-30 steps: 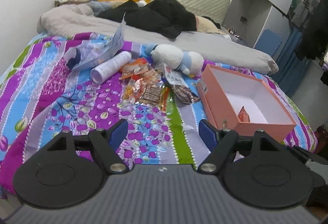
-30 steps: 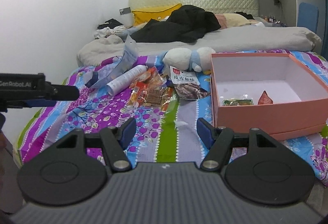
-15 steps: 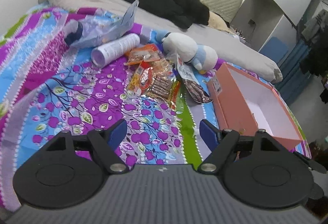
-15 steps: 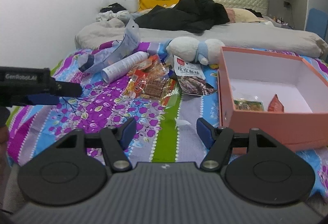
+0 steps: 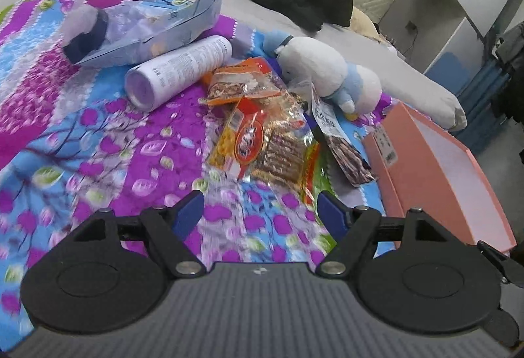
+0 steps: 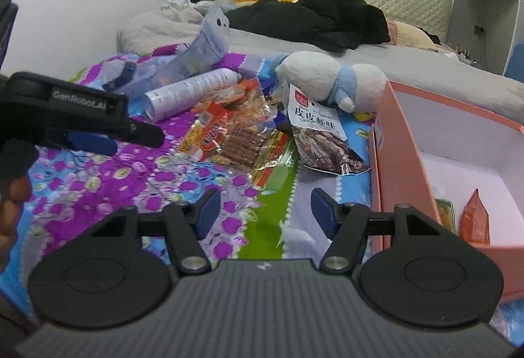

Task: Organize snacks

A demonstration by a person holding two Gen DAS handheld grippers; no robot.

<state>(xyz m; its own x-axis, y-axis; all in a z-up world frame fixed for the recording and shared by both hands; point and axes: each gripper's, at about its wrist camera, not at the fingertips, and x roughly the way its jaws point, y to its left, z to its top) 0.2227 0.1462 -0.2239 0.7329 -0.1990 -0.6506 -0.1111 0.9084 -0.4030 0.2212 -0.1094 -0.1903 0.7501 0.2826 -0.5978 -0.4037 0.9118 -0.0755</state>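
Since a second ago the left hand-held gripper (image 5: 260, 212) has come forward and low over the bed (image 5: 98, 141), so the snack packets (image 5: 262, 141) now lie just ahead of its blue fingertips (image 5: 188, 210), slightly right of centre. Its jaws stand wide apart, holding nothing. The pile's long axis runs away from the camera, toward the plush toy (image 5: 324, 73), and the pink box (image 5: 435, 174) sits to the right.

From the right wrist, the right hand-held gripper (image 6: 263, 210) also gapes empty, near the pink box (image 6: 386, 168), which already holds two packets (image 6: 475, 217). The snack packets (image 6: 239, 141) lie ahead and left; the left hand-held gripper (image 6: 98, 138) looks nearer, so I judge it takes the next pick
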